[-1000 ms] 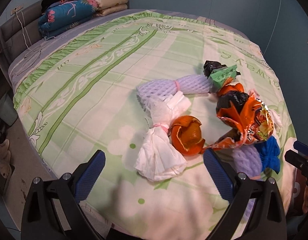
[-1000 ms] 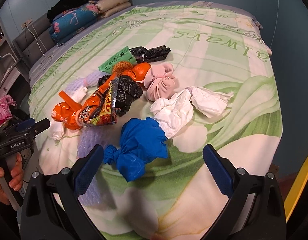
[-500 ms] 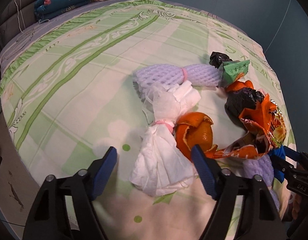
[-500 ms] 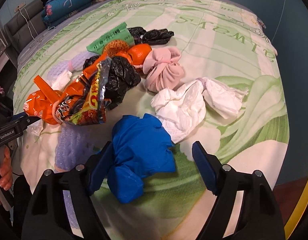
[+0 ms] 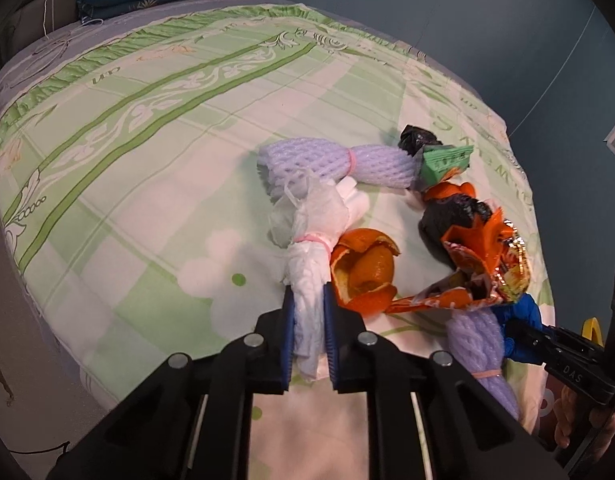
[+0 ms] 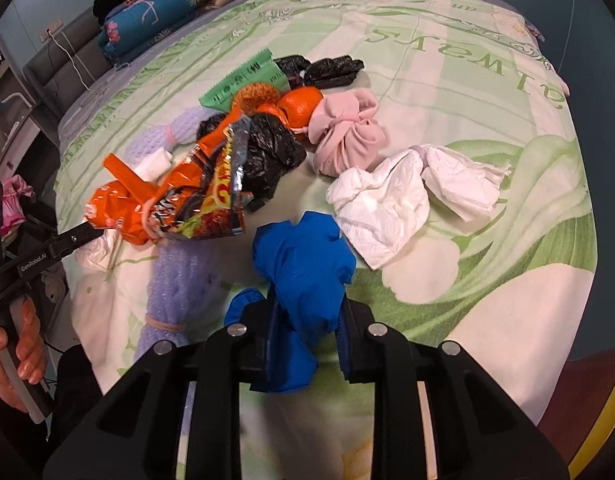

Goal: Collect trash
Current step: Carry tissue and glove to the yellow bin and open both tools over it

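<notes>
Trash lies in a heap on the green patterned bed [image 5: 155, 128]. My left gripper [image 5: 307, 300] is shut on a white tissue bundle [image 5: 309, 276] tied with a pink band, which rests on the sheet. An orange peel [image 5: 365, 272] touches its right side. My right gripper [image 6: 307, 312] is shut on a blue glove wad [image 6: 303, 264], also on the sheet. An orange snack bag [image 6: 187, 200], a black bag [image 6: 271, 148], a pink cloth knot [image 6: 347, 132] and white tissues [image 6: 407, 196] lie just beyond it.
Purple foam nets [image 5: 339, 162] [image 6: 175, 284], a green wrapper [image 6: 243, 78], whole oranges [image 6: 301, 104] and another black bag [image 6: 327, 70] lie in the heap. Folded quilts [image 6: 155, 20] sit at the headboard. The bed edge [image 5: 51, 320] drops to the floor at left.
Both grippers moved forward and down and closed: the left onto the white tissue bundle, the right onto the blue glove wad.
</notes>
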Demonstrator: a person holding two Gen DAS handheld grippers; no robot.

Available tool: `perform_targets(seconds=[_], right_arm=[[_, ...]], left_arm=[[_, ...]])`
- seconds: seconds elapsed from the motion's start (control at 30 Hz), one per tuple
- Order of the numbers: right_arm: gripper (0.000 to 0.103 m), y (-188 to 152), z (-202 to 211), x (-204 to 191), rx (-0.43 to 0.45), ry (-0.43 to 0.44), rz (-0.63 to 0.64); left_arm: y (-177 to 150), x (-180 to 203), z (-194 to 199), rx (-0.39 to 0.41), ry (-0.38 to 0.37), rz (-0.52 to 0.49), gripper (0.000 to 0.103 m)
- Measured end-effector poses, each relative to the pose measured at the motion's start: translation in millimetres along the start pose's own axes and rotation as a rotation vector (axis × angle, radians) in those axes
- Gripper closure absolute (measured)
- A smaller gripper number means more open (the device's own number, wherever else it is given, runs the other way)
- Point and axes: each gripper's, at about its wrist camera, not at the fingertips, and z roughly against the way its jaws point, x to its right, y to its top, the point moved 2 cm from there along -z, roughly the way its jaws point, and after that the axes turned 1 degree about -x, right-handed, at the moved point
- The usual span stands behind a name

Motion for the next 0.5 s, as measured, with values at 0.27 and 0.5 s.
perform_targets(seconds=[0.27,0.5], right_arm=[[0.083,-7.4,42.8,-2.0,0.079,0.029,0.009],[0.084,-18.3,93.9,1.0,0.161,0.074,0.017]], left_arm=[[-4.2,9.5,34.4,0.085,-0.043,-0.001,0.091],[-11.0,27.5,70.6,0.162,-0.044,-0.03,0.091]])
